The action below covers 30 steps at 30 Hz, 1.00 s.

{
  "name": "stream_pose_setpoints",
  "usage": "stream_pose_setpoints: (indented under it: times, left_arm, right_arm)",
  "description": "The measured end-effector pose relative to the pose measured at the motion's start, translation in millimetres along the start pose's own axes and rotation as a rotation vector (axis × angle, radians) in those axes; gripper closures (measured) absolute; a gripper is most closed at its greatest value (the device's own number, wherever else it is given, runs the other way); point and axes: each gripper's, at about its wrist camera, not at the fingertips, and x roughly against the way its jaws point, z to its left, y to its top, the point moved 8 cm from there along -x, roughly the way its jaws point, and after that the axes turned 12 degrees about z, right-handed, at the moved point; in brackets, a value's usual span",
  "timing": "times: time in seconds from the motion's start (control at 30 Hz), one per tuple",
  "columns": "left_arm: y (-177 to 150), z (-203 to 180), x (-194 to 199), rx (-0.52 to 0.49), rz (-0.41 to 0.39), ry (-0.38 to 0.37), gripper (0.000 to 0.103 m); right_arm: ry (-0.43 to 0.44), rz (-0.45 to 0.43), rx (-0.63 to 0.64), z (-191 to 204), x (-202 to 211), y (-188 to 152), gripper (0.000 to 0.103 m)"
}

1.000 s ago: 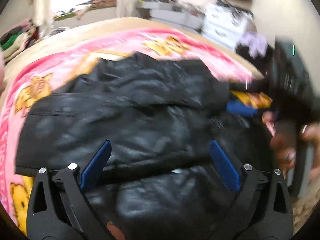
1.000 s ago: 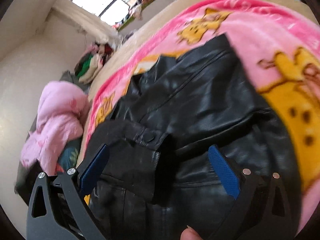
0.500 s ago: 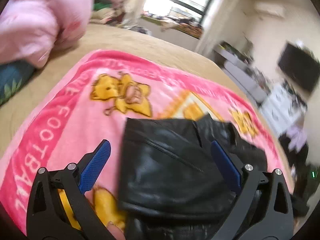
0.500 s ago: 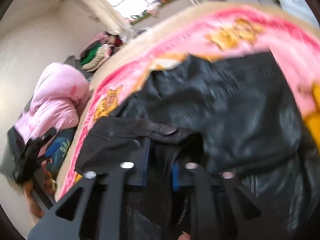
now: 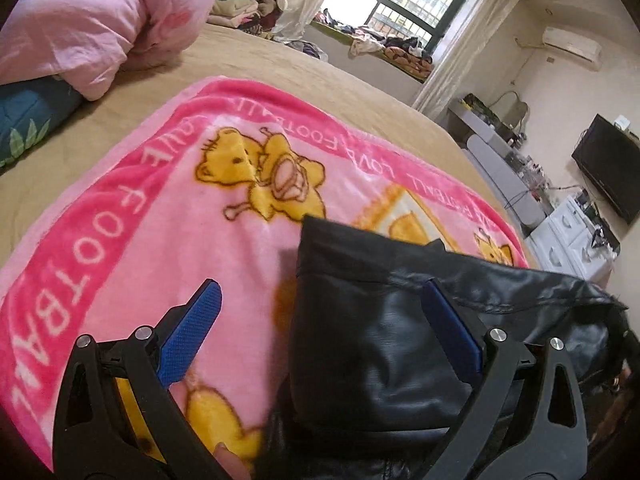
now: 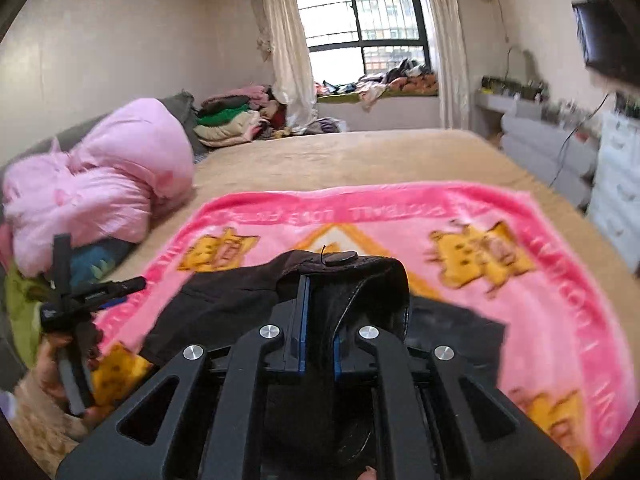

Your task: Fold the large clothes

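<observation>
A black leather jacket lies on a pink cartoon blanket spread over the bed. My left gripper hangs open over the jacket's left edge; one blue pad is above the blanket, the other above the leather, and nothing is pinched. In the right wrist view my right gripper is shut on a fold of the jacket, near a strap with a snap button. That fold is lifted off the blanket. The lower part of the jacket is hidden behind the gripper frames.
A pink duvet is bunched at the bed's left, over a dark leaf-print pillow. Folded clothes are stacked by the window. A grey bench, white drawers and a TV line the right wall. A hand shows at lower left.
My right gripper has closed on a jacket fold and risen with it, rolling level. My left gripper has swung left to the jacket's left edge and stayed open.
</observation>
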Motion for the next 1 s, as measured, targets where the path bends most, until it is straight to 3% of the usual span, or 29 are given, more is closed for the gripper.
stream_pose_setpoints:
  times: [0.23,0.3,0.37,0.47,0.5,0.6,0.7,0.83,0.9,1.0]
  left_arm:
    - [-16,-31,-25,-0.104,0.036,0.025,0.012]
    - [-22,-39,-30,-0.140,0.049,0.035,0.030]
    - [-28,-44,-38,-0.156,0.081,0.027,0.040]
    - [-40,-49,-58,-0.182,0.158,0.016,0.072]
    - [-45,-49,-66,-0.190,0.193,0.027,0.079]
    - [-59,-43,-86,-0.194,0.272,0.050,0.079]
    - [-65,-40,-95,-0.190,0.296,0.055,0.079]
    - [-68,-38,-96,-0.200,0.298,0.061,0.079]
    - [-69,-37,-96,-0.195,0.301,0.056,0.079]
    - [-67,-38,-96,-0.192,0.303,0.056,0.079]
  right_arm:
    - [-0.060,0.044,-0.044,-34,-13,-27,0.095]
    - [-0.066,0.060,-0.056,-39,-19,-34,0.095]
    - [-0.077,0.076,-0.062,-43,-24,-41,0.095]
    - [-0.096,0.093,-0.064,-46,-31,-49,0.095]
    - [-0.100,0.099,-0.066,-47,-34,-52,0.095]
    - [-0.100,0.123,-0.078,-50,-40,-57,0.095]
    - [-0.123,0.154,-0.079,-53,-47,-63,0.093]
    - [-0.166,0.200,-0.100,-60,-49,-69,0.067]
    - [-0.183,0.164,-0.150,-68,-37,-68,0.044]
    - [-0.197,0.097,-0.190,-73,-24,-59,0.043]
